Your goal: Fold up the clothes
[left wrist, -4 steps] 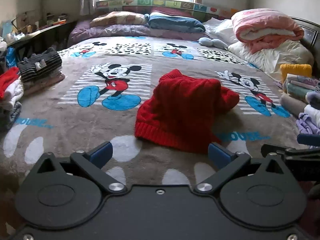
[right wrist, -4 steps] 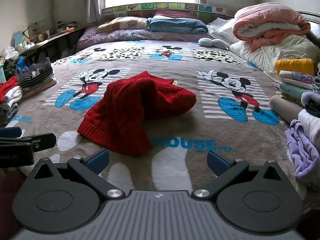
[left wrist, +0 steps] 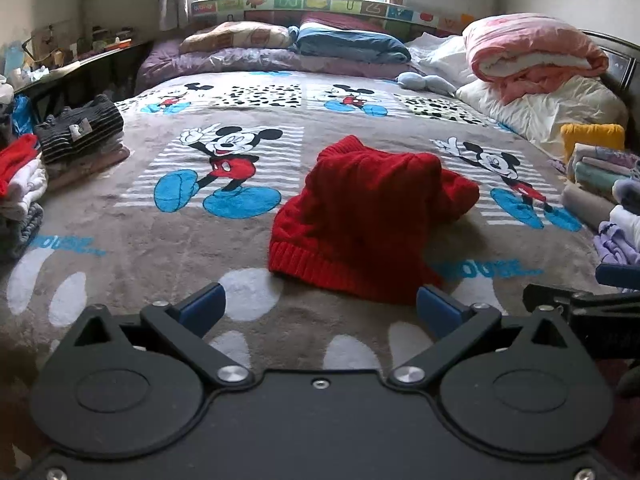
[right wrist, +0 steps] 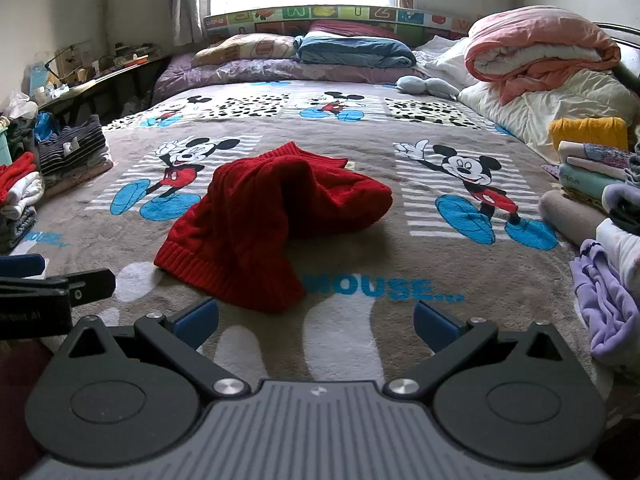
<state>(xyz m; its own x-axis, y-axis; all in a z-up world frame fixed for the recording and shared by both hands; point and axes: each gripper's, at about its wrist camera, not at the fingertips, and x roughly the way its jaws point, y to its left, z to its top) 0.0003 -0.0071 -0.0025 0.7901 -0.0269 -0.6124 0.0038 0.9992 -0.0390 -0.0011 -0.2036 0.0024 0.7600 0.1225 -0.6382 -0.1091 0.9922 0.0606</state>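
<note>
Red sweater [left wrist: 368, 216] rumpled mid-bed [left wrist: 120, 280], unfolded, unmoved since a moment ago. Left tongs [left wrist: 320, 304] and right tongs [right wrist: 316, 320] both apart, empty, just short of sweater hem.

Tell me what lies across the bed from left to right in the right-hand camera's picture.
Striped folded clothes → red sweater → yellow folded cloth, all on the cartoon blanket.
</note>
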